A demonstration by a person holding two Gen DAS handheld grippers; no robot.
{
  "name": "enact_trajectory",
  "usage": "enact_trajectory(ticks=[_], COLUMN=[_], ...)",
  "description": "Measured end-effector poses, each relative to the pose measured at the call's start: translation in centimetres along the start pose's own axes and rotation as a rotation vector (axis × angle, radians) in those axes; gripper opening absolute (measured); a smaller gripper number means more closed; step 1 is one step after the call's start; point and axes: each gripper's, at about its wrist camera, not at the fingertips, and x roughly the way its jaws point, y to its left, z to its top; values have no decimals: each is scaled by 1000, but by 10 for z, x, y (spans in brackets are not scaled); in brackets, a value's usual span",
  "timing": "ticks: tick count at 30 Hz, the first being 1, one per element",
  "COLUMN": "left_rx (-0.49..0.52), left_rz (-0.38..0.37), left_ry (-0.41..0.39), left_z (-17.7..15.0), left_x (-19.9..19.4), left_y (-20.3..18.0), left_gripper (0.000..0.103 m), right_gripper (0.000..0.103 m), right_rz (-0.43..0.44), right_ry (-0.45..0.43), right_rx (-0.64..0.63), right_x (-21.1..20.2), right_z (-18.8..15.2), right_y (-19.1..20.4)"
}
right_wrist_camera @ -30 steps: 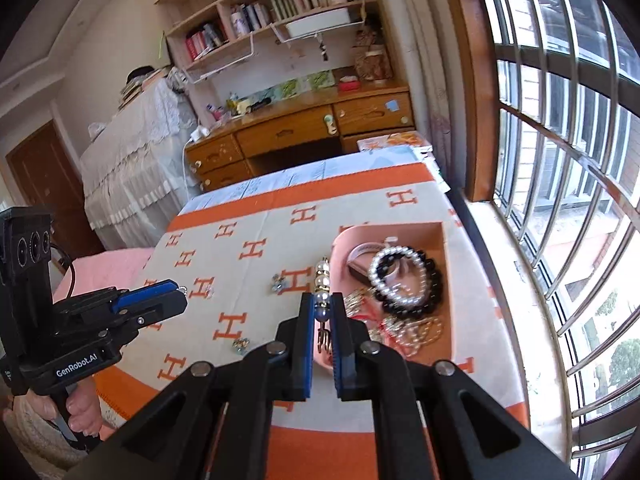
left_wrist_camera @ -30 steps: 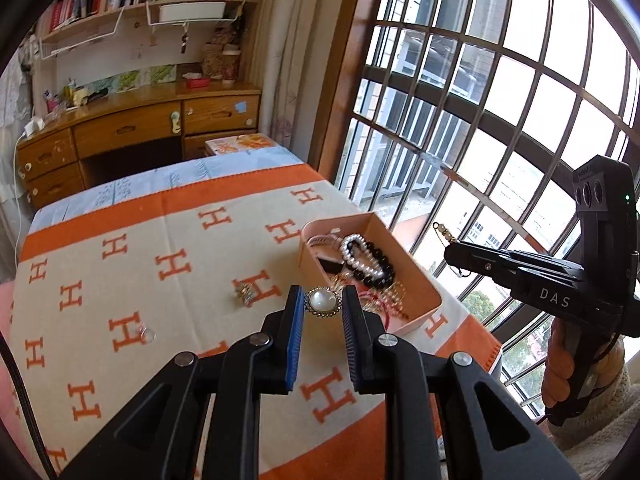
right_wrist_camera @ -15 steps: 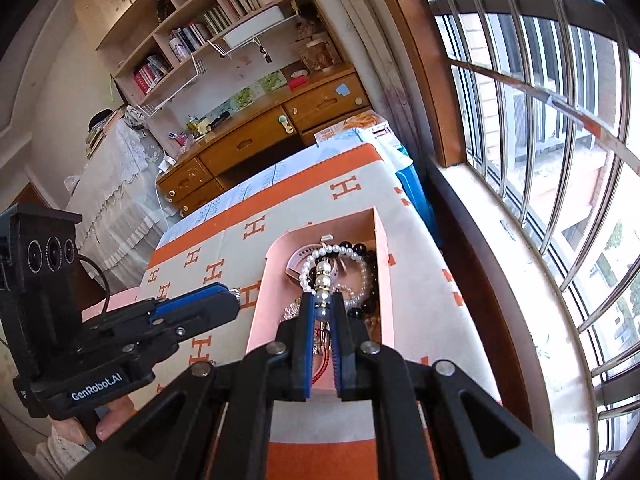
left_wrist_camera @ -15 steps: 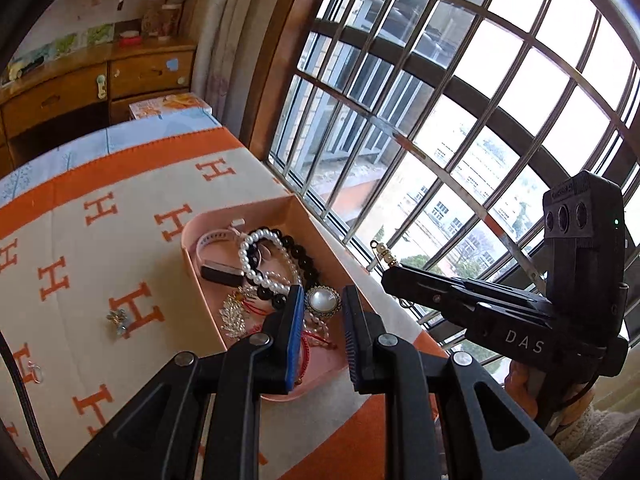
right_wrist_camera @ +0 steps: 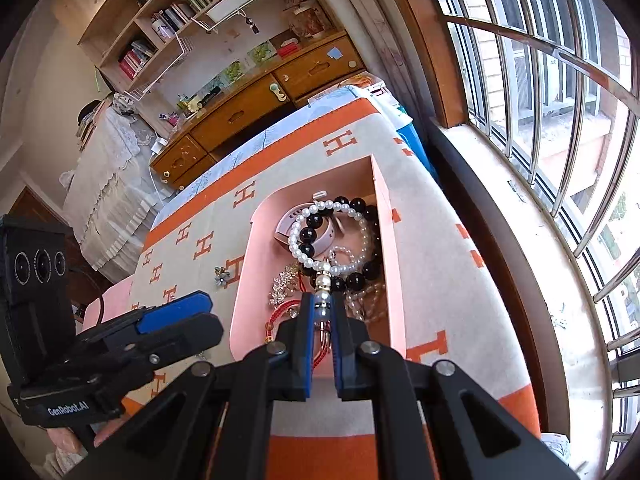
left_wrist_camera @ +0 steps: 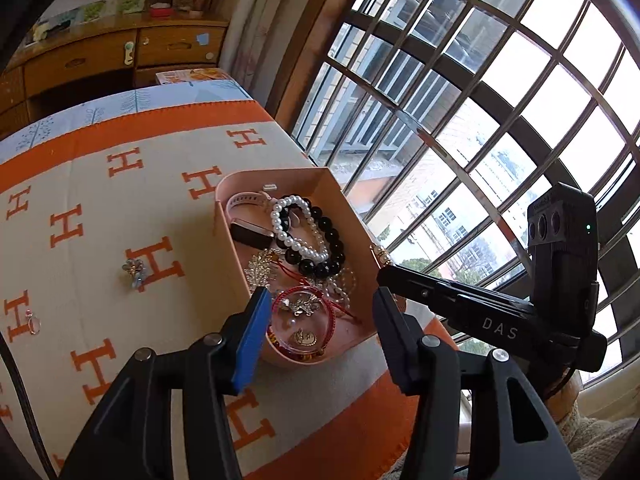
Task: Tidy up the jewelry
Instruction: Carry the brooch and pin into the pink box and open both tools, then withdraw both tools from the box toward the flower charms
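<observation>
My tray (left_wrist_camera: pixel 224 216) sits on blanket (left_wrist_camera: pixel 80 184) by window (left_wrist_camera: pixel 460 120), bracelets (left_wrist_camera: pixel 308 236) in it; brooch (left_wrist_camera: pixel 134 272), ring (left_wrist_camera: pixel 33 322) lie left of tray.

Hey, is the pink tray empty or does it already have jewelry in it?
Not empty. The tray holds a pearl bracelet, black beads and a watch.

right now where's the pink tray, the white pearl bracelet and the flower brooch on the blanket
pink tray (left_wrist_camera: pixel 222 216), left wrist view, on its left wall
white pearl bracelet (left_wrist_camera: pixel 297 246), left wrist view, on its lower beads
flower brooch (left_wrist_camera: pixel 134 269), left wrist view, on its centre
</observation>
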Motion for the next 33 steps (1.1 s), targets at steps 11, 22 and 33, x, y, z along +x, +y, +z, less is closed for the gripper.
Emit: enact_trajectory(ticks=[11,22,33], left_rx=[-35,-70,-140], left_rz=[133,221,283], left_ry=[-134,-196,-237], left_z=[-10,-26,-53], left_x=[-50,-87,-125], left_y=[22,45,71], left_gripper=[71,71,72], right_gripper=[10,18,18], right_rz=[-44,-31,0], right_ry=[0,-29,-6], right_rx=[30,-5,-108], right_x=[4,-4,-3], right_z=[1,-2,-17], right_y=[-5,11,48])
